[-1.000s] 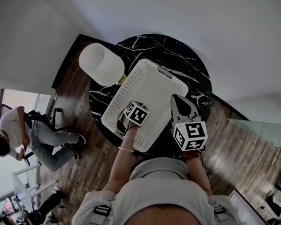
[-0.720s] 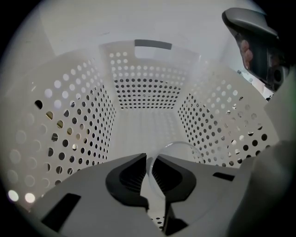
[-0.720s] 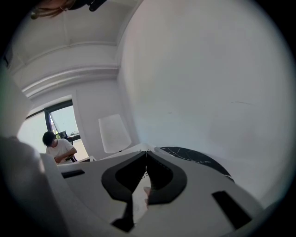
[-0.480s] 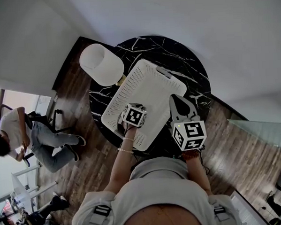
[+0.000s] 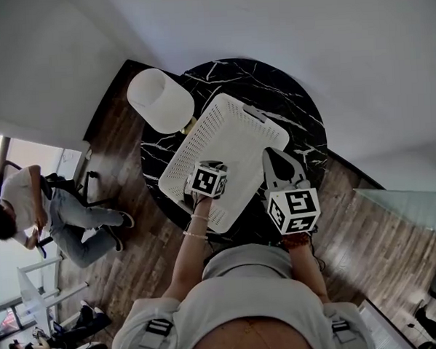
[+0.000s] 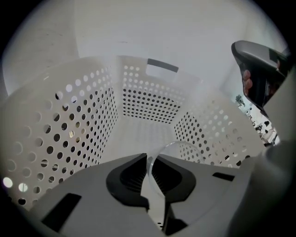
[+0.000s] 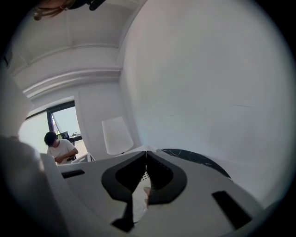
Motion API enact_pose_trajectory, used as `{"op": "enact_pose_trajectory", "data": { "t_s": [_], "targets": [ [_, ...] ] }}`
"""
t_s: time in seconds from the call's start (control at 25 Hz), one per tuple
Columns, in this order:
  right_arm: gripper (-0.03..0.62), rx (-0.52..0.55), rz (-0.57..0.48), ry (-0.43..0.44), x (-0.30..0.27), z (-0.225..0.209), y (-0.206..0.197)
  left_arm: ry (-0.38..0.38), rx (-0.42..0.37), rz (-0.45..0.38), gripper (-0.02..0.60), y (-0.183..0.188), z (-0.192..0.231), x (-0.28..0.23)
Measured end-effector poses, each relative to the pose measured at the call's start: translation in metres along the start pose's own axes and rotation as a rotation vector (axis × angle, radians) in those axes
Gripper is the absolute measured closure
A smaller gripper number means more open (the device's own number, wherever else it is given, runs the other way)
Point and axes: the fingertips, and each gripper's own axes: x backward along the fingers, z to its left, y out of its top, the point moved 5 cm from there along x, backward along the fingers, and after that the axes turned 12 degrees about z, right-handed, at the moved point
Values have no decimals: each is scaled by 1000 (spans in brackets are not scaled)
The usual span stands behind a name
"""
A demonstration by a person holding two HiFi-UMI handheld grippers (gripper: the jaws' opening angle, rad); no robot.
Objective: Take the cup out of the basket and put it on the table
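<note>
Inside the white basket (image 6: pixel 60 134), the left tool (image 6: pixel 148 158) pinches the clear cup (image 6: pixel 182 150) by its rim. The right tool (image 7: pixel 146 155) is pressed together, empty. The next move is probably to lift the cup clear onto the black counter (image 5: pixel 302 107).

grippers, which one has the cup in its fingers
The left gripper: its fingers are shut on the rim of the cup inside the basket. The right gripper is shut on nothing, outside it.
</note>
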Motion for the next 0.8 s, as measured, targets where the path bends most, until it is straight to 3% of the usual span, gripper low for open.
{"op": "enact_pose_trajectory", "data": {
  "t_s": [0.32,0.52,0.8],
  "targets": [
    [582,8,-14,10,6,4,3,-45,48,-74,543,4,-6,9],
    [582,11,-27,15,11,5,5,-20,60,-137,543,11,-10,22],
    [582,12,-38,20,16,3,5,-42,103,-211,543,18,-14,29]
  ]
}}
